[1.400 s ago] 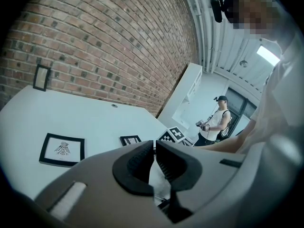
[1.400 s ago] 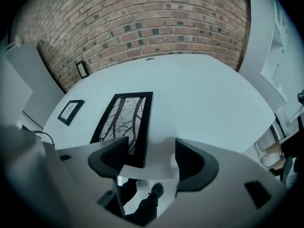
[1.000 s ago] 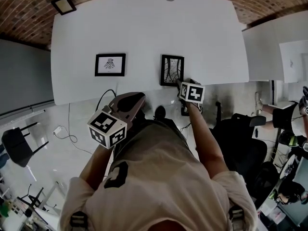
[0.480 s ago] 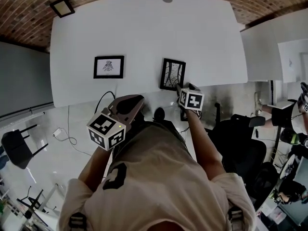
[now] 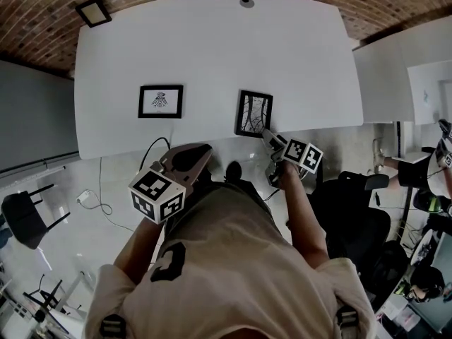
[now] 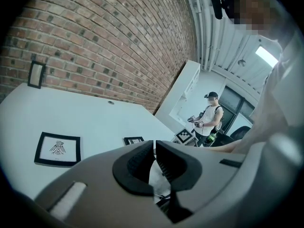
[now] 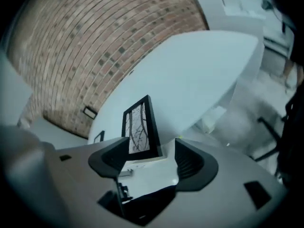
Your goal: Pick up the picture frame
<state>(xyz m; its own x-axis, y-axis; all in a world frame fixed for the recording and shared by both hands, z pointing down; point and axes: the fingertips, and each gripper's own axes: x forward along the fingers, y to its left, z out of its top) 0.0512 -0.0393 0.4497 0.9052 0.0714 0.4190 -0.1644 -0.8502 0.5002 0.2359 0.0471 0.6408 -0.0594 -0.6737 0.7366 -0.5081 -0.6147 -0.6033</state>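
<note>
Two black picture frames lie on the white table (image 5: 212, 48): one with a bird-like drawing (image 5: 160, 101) at the left, one with a branch picture (image 5: 253, 114) near the front edge. My right gripper (image 5: 268, 135) reaches the branch frame's lower right corner. In the right gripper view the branch frame (image 7: 140, 127) has its near end between the jaws of the right gripper (image 7: 149, 151). The left pad overlaps its corner and a wide gap remains at the right pad. My left gripper (image 5: 203, 150) hangs shut and empty off the table's front edge, and both frames (image 6: 58, 148) (image 6: 133, 140) appear beyond the left gripper (image 6: 155, 148).
A brick wall with a small dark plaque (image 5: 94, 8) stands behind the table. A black cable (image 5: 152, 150) hangs at the front edge. Black office chairs (image 5: 353, 210) (image 5: 25, 214) stand on the floor. Another person (image 6: 209, 118) stands far off with grippers.
My right gripper has rolled and drawn back to the right, so its marker cube now faces differently. The branch frame looks slightly turned. My left gripper has kept still.
</note>
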